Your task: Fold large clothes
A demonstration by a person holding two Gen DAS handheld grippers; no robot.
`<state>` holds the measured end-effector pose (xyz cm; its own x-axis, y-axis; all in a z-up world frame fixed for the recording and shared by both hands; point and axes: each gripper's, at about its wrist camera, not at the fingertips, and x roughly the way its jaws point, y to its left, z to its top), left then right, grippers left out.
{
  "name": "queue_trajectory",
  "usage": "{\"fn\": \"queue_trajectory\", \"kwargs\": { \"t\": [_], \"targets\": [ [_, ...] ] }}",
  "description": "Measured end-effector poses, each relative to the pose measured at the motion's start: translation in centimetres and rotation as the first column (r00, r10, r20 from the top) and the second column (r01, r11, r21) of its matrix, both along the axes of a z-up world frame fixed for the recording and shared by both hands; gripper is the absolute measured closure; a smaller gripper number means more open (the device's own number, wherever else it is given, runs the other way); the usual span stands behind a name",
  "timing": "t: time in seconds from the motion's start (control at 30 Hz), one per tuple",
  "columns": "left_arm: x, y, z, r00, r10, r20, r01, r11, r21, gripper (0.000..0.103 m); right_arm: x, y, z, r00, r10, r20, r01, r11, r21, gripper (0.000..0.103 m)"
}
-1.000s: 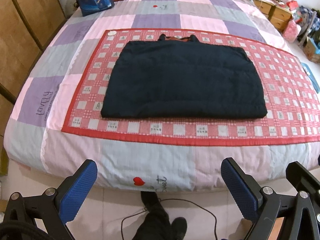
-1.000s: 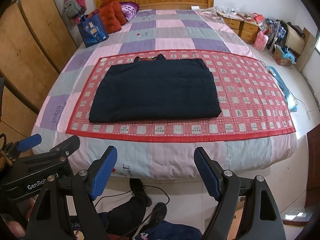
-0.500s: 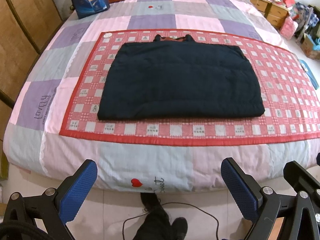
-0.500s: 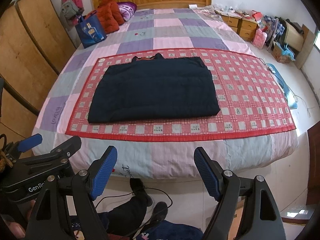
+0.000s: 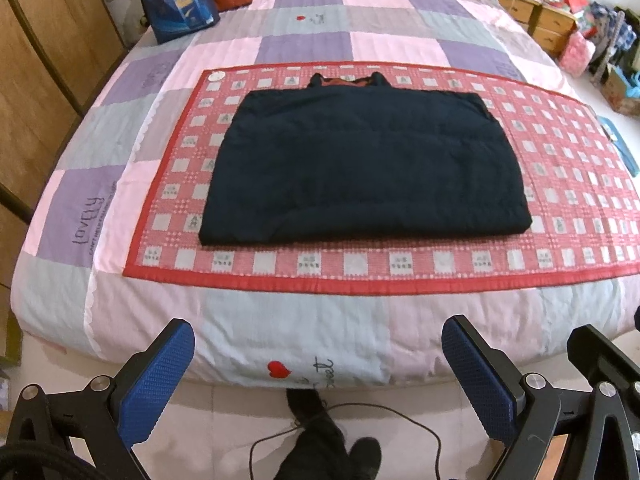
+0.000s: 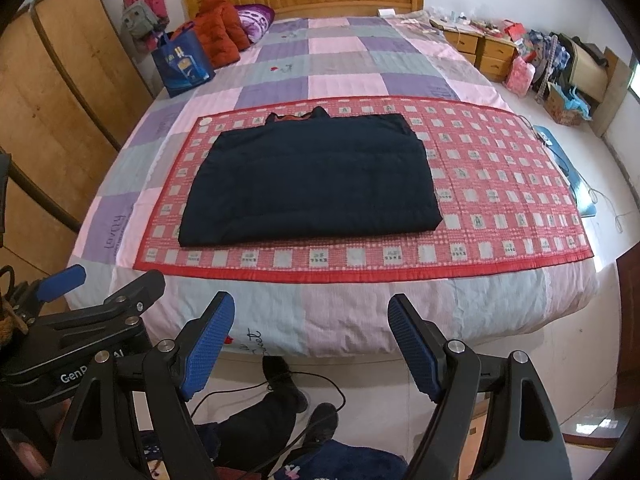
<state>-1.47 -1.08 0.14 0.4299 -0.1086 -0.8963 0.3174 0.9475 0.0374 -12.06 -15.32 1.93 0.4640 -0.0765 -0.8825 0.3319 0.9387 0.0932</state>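
Left wrist view: the left gripper [image 5: 318, 376] is held released, nothing grasped. Ahead, the dark folded jacket [image 5: 360, 168] is laid flat on the red checked mat [image 5: 560, 208]. Rightward, the right gripper [image 6: 310, 346] is likewise spread wide and empty.

We are counting one dark folded garment [image 5: 360, 168] lying on one red checked mat [image 5: 560, 184], which is covering part of one patchwork bed [image 5: 304, 32]. Two grippers are showing, the left gripper [image 5: 318, 376] and the right gripper [image 6: 310, 348], each bearing two blue pads. We are seeing one blue bag [image 6: 182, 62], one orange jacket [image 6: 220, 34], two shoes [image 6: 296, 392] on the floor, and perhaps two small drawer cabinets [image 6: 482, 46], though clutter is blurring that corner.
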Motion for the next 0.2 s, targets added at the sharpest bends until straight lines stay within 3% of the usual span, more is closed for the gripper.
{"fn": "queue_trajectory", "kwargs": {
  "t": [0.2],
  "targets": [
    [0.04,0.99,0.11,0.999,-0.035,0.014,0.035,0.999,0.002,0.001,-0.05,0.53,-0.15,1.0,-0.014,0.0,0.014,1.0,0.006,0.021]
  ]
}}
